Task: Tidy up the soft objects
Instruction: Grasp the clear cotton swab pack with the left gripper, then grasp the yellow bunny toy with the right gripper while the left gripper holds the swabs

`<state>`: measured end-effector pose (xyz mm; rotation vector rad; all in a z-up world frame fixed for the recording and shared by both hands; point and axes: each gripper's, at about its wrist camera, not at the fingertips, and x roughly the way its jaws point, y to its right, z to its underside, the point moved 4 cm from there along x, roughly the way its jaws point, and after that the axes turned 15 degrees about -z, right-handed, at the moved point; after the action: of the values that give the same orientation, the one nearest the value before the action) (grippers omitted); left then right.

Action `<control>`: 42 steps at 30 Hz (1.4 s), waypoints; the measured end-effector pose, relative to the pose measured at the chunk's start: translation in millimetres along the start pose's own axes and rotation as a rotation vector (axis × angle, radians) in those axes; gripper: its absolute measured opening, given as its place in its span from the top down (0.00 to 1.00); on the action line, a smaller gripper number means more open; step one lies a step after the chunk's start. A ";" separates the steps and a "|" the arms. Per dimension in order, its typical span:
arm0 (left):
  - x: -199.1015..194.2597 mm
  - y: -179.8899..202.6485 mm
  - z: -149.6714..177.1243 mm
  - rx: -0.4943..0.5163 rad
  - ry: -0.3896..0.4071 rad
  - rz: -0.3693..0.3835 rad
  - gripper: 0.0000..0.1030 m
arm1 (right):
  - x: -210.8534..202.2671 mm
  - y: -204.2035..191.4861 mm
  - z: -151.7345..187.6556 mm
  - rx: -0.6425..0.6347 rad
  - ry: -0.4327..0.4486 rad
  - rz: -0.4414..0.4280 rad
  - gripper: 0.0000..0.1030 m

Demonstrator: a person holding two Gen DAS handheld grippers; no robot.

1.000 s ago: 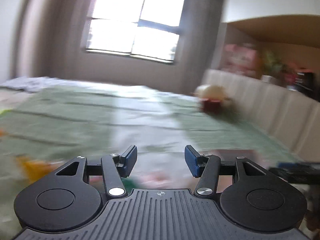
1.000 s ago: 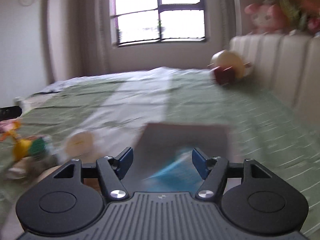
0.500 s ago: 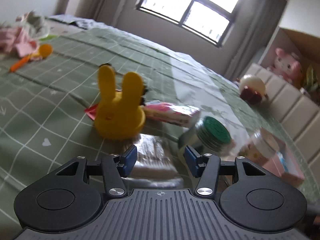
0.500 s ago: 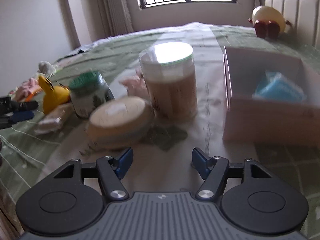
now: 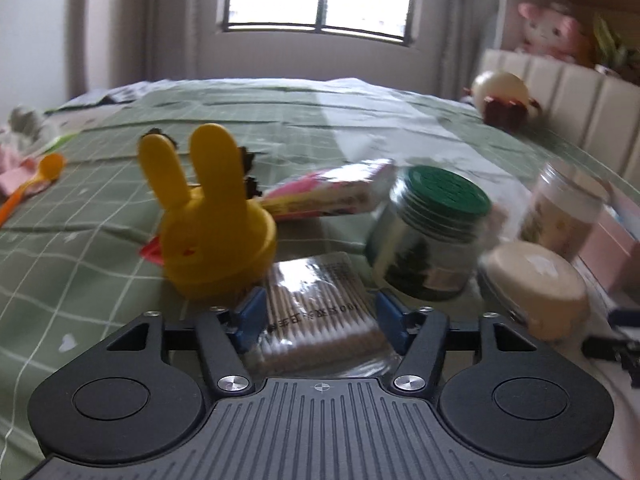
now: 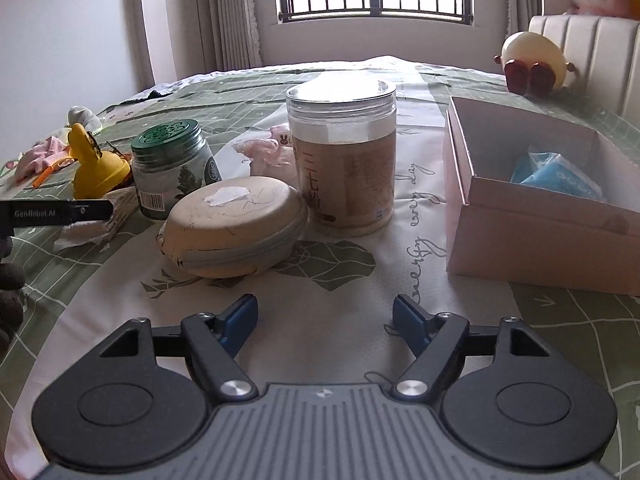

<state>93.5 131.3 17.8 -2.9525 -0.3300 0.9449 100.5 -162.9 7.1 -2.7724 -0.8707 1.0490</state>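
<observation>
My left gripper (image 5: 318, 318) is open, its blue pads on either side of a clear bag of cotton swabs (image 5: 316, 312) lying on the green bedspread. It also shows at the left edge of the right wrist view (image 6: 60, 213). A yellow rabbit-eared toy (image 5: 212, 216) stands just beyond the swabs, with a pink packet (image 5: 332, 194) behind it. My right gripper (image 6: 325, 320) is open and empty above the white printed cloth (image 6: 340, 292). A pink open box (image 6: 540, 200) at right holds a blue packet (image 6: 556, 178). A pink cloth (image 6: 264, 150) lies behind the jars.
A green-lidded jar (image 6: 172, 168), a tall clear canister (image 6: 344, 156) and a beige zip case (image 6: 236, 224) stand mid-bed. A round plush (image 6: 532, 60) sits by the padded headboard (image 6: 592, 52). An orange spoon (image 5: 32, 184) and pink clothes (image 6: 40, 156) lie at far left.
Both cameras tipped down from the window onto the bed. My left gripper moved forward over the cotton swab bag. My right gripper settled low before the beige case and canister.
</observation>
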 end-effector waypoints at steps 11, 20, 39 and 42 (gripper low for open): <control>32.0 -9.9 -4.0 -0.102 -0.105 -0.097 0.15 | 3.0 -1.3 0.5 -0.017 -0.022 -0.014 0.16; 38.6 -9.6 -9.1 -0.093 -0.109 -0.082 0.21 | 12.1 -3.4 -0.6 -0.037 -0.085 -0.065 0.00; -21.7 -61.0 8.7 -0.291 -0.128 0.096 0.26 | -1.5 -16.2 -11.5 -0.043 -0.060 -0.005 0.06; -41.3 -67.5 5.1 -0.287 -0.078 0.102 0.26 | -22.2 -33.0 -30.4 -0.074 0.028 -0.025 0.06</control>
<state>44.8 188.5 43.1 -3.2232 -0.3477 1.1138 89.8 -142.3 51.4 -2.8209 -0.9562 0.9912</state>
